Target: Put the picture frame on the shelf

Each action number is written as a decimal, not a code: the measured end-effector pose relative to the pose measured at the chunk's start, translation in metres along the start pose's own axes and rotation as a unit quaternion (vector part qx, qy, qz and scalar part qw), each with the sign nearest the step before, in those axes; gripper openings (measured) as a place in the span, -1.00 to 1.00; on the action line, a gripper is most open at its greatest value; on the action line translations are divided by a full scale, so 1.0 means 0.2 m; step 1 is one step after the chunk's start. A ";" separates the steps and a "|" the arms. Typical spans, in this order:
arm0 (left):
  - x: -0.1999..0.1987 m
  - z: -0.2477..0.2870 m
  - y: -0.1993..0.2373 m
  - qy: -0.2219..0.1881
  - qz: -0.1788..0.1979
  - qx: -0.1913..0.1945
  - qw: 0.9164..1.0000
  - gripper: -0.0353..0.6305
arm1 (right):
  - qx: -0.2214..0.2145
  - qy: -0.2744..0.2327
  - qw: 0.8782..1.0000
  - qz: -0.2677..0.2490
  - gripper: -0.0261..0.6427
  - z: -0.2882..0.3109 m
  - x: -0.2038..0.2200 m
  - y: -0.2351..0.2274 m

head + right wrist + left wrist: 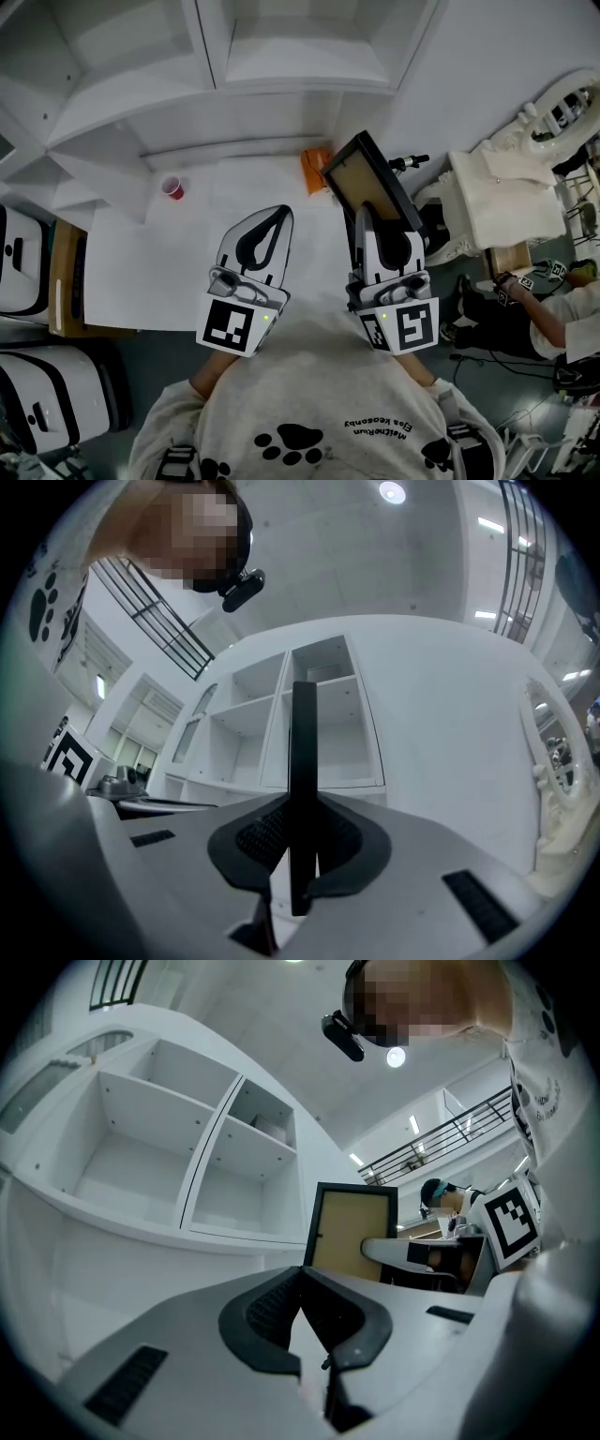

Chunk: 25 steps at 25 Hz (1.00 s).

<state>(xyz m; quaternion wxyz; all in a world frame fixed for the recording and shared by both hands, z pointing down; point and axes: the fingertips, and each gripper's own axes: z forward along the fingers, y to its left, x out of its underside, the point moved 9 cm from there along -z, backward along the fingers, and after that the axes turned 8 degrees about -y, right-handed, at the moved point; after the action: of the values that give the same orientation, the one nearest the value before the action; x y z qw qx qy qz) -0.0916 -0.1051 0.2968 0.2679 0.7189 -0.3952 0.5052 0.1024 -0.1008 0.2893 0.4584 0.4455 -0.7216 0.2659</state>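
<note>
The picture frame (pixel 361 173), black-rimmed with a tan panel, is held tilted above the table's right part, and my right gripper (pixel 367 214) is shut on its lower edge. In the right gripper view the frame (pixel 302 752) stands edge-on between the jaws, with the white shelf (pixel 328 724) behind it. The left gripper view shows the frame (pixel 352 1227) to the right of the empty shelf compartments (pixel 187 1147). My left gripper (pixel 272 220) hovers over the table to the frame's left, shut with nothing in it (pixel 300 1274). The shelf (pixel 281 89) fills the top of the head view.
A red cup (pixel 172 187) and an orange object (pixel 315 169) stand on the white table (pixel 150 272) near the shelf. An ornate white piece of furniture (pixel 497 187) and a seated person (pixel 553 314) are at the right. White cases (pixel 28 262) stand at the left.
</note>
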 end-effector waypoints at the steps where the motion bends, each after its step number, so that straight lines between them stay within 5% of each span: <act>1: 0.01 0.01 0.01 0.001 0.002 0.002 1.000 -0.83 | 0.000 -0.001 1.000 0.001 -0.73 0.01 0.01 -0.01; 25: -0.05 0.33 0.15 -0.027 0.030 0.034 0.999 -0.83 | -0.011 -0.041 0.998 -0.038 -0.73 0.32 0.00 -0.10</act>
<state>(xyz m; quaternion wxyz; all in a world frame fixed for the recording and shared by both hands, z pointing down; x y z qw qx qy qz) -0.0853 -0.1705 0.2652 0.2173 0.7288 -0.4061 0.5067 0.0934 -0.1608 0.2599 0.4432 0.4782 -0.7251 0.2218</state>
